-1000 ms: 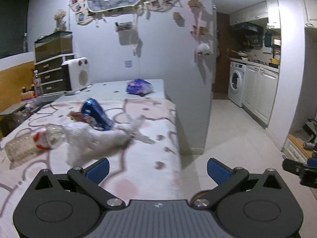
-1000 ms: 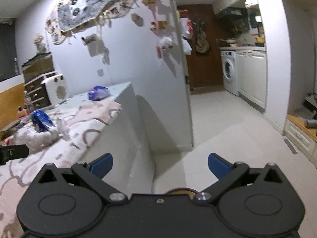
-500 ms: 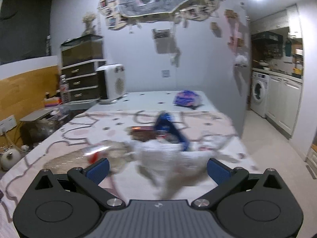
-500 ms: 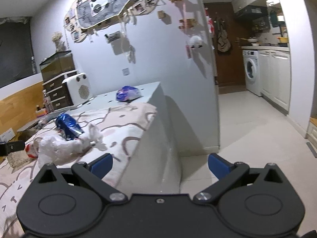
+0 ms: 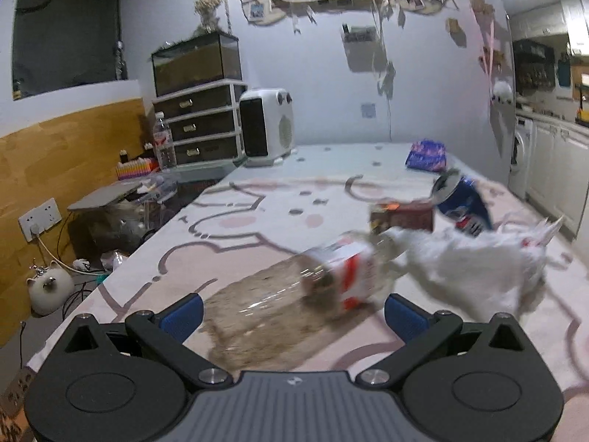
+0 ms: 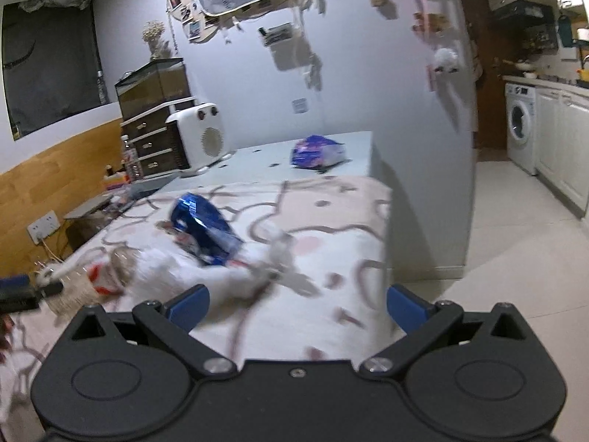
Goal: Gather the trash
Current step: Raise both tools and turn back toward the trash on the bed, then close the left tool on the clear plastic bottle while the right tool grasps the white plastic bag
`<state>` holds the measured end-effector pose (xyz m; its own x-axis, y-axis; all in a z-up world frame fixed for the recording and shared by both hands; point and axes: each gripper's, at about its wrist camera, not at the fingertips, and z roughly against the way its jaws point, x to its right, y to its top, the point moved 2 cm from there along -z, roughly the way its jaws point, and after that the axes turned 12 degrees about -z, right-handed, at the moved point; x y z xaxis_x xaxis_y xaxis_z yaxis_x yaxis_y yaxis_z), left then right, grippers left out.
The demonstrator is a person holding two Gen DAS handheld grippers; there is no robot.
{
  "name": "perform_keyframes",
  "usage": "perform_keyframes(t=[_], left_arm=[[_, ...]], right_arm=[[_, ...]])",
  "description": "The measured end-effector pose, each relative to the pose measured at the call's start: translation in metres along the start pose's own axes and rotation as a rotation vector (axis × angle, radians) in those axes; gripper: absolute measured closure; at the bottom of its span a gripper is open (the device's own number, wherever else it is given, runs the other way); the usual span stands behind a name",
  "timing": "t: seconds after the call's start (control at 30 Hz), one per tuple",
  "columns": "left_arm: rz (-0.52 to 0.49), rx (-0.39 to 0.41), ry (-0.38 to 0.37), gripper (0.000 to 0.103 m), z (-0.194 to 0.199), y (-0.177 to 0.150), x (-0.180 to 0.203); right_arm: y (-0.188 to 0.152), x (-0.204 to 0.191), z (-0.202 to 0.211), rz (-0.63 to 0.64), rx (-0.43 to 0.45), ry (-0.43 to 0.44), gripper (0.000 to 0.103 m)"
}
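So I'm hovering over the table [image 5: 279, 221] with its pink cartoon-print cloth, and I'm using the clear plastic bottle [image 5: 294, 291] as my landmark for everything. It's lying on its side with a red and white label around it, and I honestly can't tell if anything is inside since it's pretty blurry.

My left gripper [image 5: 293, 311] is sitting wide open with nothing in it, and the bottle is lying right in front of it, between the blue pads [image 5: 182, 311] but not touching them as far as I can see.

Just to the right of the bottle, touching its neck end, there's a crumpled white plastic bag [image 5: 475, 269]. Can't see what's in it. Behind the bottle there's a small dark red box [image 5: 403, 215], and next to that a crushed blue can [image 5: 462, 202] tipping over with its open end pointing up and back. Well beyond the bottle, at the far end of the table, a purple snack bag [image 5: 425, 154] is lying on the bare part of the top.

My right gripper [image 6: 297, 307] is also spread open and holding nothing. It's hanging over the table's right side, off to the right of the bottle, with the white bag and the blue can just ahead of its left pad.

Far behind the bottle, a white heater [image 5: 267, 130] is standing on the table's back corner.
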<state>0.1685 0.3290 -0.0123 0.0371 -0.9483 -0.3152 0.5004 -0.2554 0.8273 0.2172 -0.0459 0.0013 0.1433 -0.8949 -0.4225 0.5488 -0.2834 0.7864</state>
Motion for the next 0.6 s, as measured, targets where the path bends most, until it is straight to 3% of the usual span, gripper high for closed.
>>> perform_keyframes(t=[0.23,0.47,0.6], left_arm=[[0.029,-0.059,-0.043,0.0,-0.031,-0.025,-0.038],[0.057,-0.069,-0.125,0.0,-0.059,-0.029,-0.044],[0.052,-0.051,-0.181,0.0,-0.063,-0.027,-0.036]], right_arm=[[0.004,-0.054,-0.051,-0.057,-0.056,0.023,0.0],[-0.004,-0.046,-0.114,-0.244,-0.151,-0.13,0.0],[-0.01,-0.047,-0.137,-0.272,-0.177,-0.176,0.0]])
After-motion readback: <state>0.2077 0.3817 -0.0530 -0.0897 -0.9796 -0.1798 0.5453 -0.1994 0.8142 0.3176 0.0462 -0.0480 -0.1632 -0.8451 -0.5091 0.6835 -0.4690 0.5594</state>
